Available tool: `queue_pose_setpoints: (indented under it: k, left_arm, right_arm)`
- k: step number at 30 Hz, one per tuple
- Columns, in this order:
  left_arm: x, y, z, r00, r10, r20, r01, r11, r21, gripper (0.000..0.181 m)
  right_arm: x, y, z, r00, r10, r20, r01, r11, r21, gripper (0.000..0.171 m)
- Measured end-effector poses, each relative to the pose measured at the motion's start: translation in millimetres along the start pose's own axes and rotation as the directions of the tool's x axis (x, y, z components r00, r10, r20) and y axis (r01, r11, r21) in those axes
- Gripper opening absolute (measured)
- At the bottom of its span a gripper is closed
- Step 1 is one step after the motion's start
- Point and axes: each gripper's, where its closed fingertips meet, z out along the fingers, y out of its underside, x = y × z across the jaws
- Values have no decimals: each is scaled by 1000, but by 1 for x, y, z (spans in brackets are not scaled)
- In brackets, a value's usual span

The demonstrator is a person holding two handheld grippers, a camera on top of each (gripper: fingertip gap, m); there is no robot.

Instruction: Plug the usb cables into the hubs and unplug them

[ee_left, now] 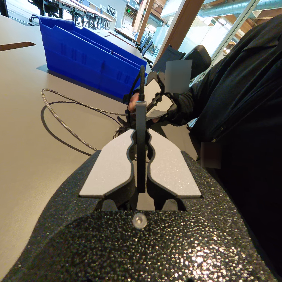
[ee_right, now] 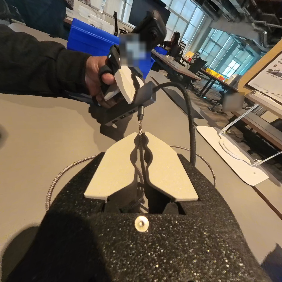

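Note:
My left gripper [ee_left: 141,131] is shut on the grey USB hub [ee_left: 141,149], held edge-on above the table. The hub's own black braided cable [ee_left: 142,79] arcs up from its far end. In the right wrist view the left gripper [ee_right: 131,90] holds the hub [ee_right: 146,94] by its top. A metal USB plug [ee_right: 141,112] sits in the hub's side port nearest the black cable [ee_right: 189,122]. My right gripper [ee_right: 141,134] is shut on the silver braided cable [ee_right: 140,126] just below that plug. Three other side ports [ee_right: 122,117] are empty.
A blue plastic bin [ee_left: 91,58] stands on the grey table [ee_left: 30,145] behind the hub. The silver cable loops on the table [ee_left: 61,106]. A white stand base with a clear sign holder [ee_right: 228,155] is at the right. The person's black-sleeved body [ee_left: 236,106] fills the right. Left tips to right tips: about 6 centimetres.

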Motion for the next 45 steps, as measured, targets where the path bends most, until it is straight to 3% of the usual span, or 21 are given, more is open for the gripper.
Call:
queue_pose_setpoints:
  k: [35, 36, 38, 39, 43, 45]
  left_arm:
    - [-4, -7, -1, 995, -95, -18, 96, 994, 53, 11]
    - [-7, -12, -6, 993, -113, -11, 114, 989, 90, 11]
    - [-26, -42, -55, 965, -257, -44, 254, 890, 379, 10]
    - [-34, -40, -69, 956, -295, -14, 275, 873, 403, 11]
    - [-37, -20, -46, 963, -247, 110, 216, 948, 236, 11]
    - [-40, -23, -48, 961, -251, 119, 214, 941, 261, 11]
  right_arm:
    - [2, 3, 0, 1000, 13, 3, -13, 1000, -13, 3]
    - [3, 4, -1, 1000, 7, -11, -7, 1000, -22, 3]
    - [21, 5, -12, 995, 77, -70, -77, 997, 8, 3]
    - [29, 3, -15, 988, 130, -85, -128, 991, 38, 3]
    - [14, 0, -9, 998, 48, -44, -47, 999, 26, 3]
    - [16, -4, -11, 997, 65, -43, -63, 996, 59, 3]
